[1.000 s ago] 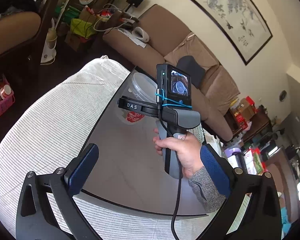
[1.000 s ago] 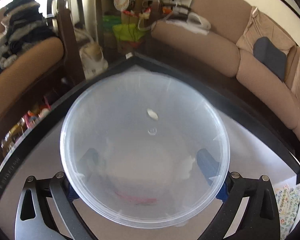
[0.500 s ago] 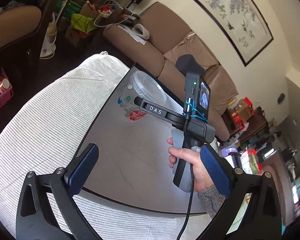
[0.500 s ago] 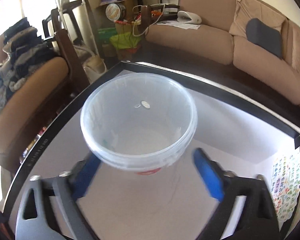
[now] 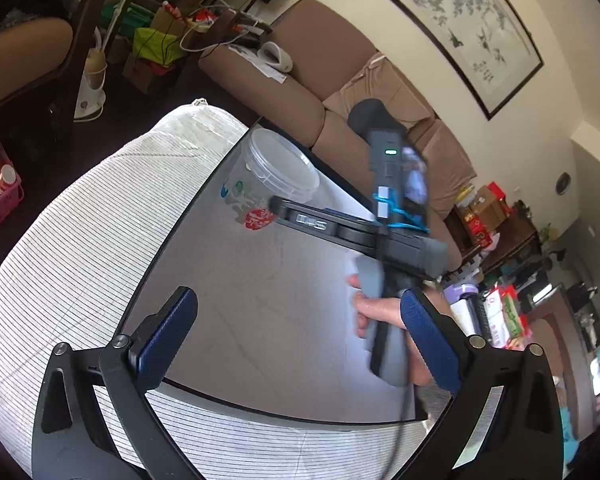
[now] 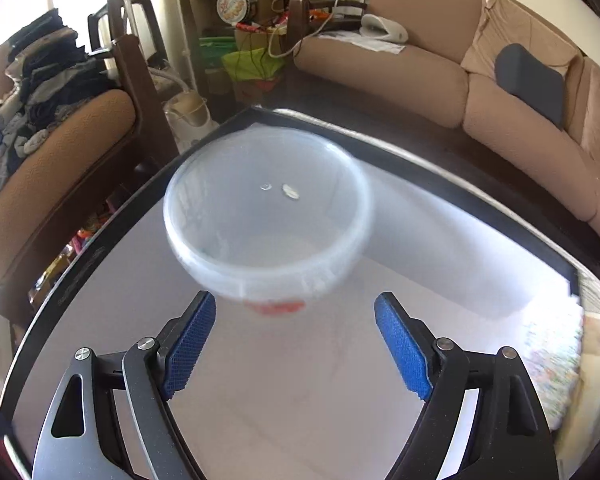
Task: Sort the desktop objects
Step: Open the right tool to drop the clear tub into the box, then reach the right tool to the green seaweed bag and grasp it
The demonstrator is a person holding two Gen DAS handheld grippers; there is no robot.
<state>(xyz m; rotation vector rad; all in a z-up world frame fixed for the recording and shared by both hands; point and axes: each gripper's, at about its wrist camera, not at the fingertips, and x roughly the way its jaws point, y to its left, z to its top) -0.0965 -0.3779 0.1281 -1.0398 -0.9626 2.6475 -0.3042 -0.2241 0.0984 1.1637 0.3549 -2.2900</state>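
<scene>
Seen from the left gripper (image 5: 296, 340), its two blue-padded fingers (image 5: 168, 332) stand wide apart with nothing between them, hovering over the near edge of a grey glass-topped table (image 5: 260, 320) with a black border. To the left, a white ribbed cloth (image 5: 80, 240) covers the surface beside the table. One clear plastic tub (image 5: 274, 178) stands upright near the table's far left corner, well apart from this gripper. It carries a printed label with a red patch low on its side and small blue and green marks; the wording is too small to read. Further right, the person's right hand (image 5: 380, 312) holds the handle of the right gripper (image 6: 296, 344), whose arm bears blurred pale lettering that cannot be made out.

From the right gripper's own view, one tub (image 6: 266, 216) sits just ahead of and above the fingertips, roughly centred on the gap but outside it. The two blue pads (image 6: 190, 344) are spread wide, touching nothing. The tub's red label (image 6: 278, 307) shows at its base, unreadable. A brown sofa (image 6: 440, 80) runs behind the table.
</scene>
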